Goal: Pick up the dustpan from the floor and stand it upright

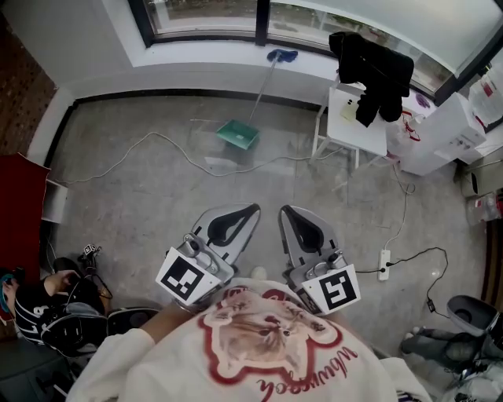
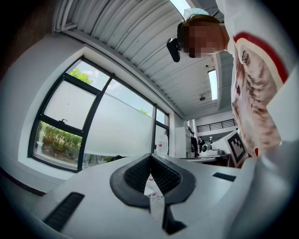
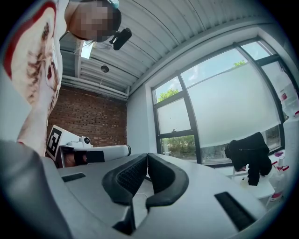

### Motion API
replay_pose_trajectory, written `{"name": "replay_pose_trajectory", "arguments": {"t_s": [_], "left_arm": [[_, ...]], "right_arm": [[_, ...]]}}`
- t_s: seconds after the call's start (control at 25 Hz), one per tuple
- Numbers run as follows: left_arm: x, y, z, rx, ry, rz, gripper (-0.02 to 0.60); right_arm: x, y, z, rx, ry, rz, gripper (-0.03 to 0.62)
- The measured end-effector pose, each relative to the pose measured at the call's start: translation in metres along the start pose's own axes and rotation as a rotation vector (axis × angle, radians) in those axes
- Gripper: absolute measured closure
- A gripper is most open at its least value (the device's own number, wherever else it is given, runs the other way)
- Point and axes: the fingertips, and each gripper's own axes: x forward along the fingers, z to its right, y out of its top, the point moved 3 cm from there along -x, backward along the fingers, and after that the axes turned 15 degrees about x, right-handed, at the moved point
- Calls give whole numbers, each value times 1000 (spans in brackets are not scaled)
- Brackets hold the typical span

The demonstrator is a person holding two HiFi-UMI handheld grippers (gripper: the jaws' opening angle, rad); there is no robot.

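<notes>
Holding the left gripper (image 1: 250, 212) and right gripper (image 1: 288, 212) at my chest, both clenched on nothing, I judge the reach not yet begun. The dustpan (image 1: 238, 134) sits on the floor under the window, well ahead. Next I approach and spread a jaw pair. A white cable (image 1: 169, 145) crosses between us, and a small worktop (image 1: 354, 133) stands near the dustpan's right.

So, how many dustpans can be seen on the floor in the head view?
1. The green dustpan is on the floor below the window, left of the white table. Another could be hidden behind the person's body.
</notes>
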Motion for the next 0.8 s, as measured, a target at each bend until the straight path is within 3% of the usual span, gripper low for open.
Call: {"name": "replay_pose_trajectory", "arguments": {"t_s": [0.32,0.8], "left_arm": [[25,-15,31,-13,-30,-41,561],[102,-30,1,8,-92,18,561]], "right_arm": [[-21,-8,19,-48,41,-43,569],[-1,17,101,-56,-63,27,569]]}}
